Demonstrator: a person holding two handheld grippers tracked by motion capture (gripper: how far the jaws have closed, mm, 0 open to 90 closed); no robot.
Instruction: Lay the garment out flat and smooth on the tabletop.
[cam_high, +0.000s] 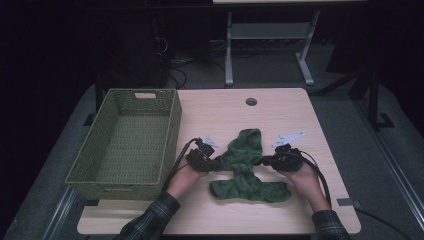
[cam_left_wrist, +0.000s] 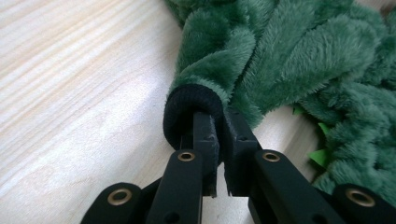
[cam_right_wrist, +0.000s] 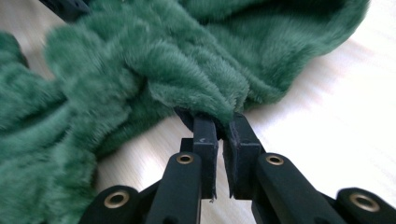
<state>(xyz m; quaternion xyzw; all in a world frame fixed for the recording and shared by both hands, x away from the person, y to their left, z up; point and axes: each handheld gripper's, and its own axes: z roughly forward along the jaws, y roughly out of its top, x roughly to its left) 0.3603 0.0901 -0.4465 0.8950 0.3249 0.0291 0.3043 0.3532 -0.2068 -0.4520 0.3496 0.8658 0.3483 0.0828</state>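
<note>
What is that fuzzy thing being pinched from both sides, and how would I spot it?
Start at the light wooden table, with the woven green basket at its left. Right of the basket, near the front edge, lies a crumpled green fleece garment. It is the only soft, furry thing there, dark-cuffed, with the left gripper and right gripper each clamped on an end.

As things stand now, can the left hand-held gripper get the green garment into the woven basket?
Probably yes: the left hand-held gripper is shut on the green garment, and the woven basket stands open just beside it, though the right hand-held gripper also clamps it.
</note>
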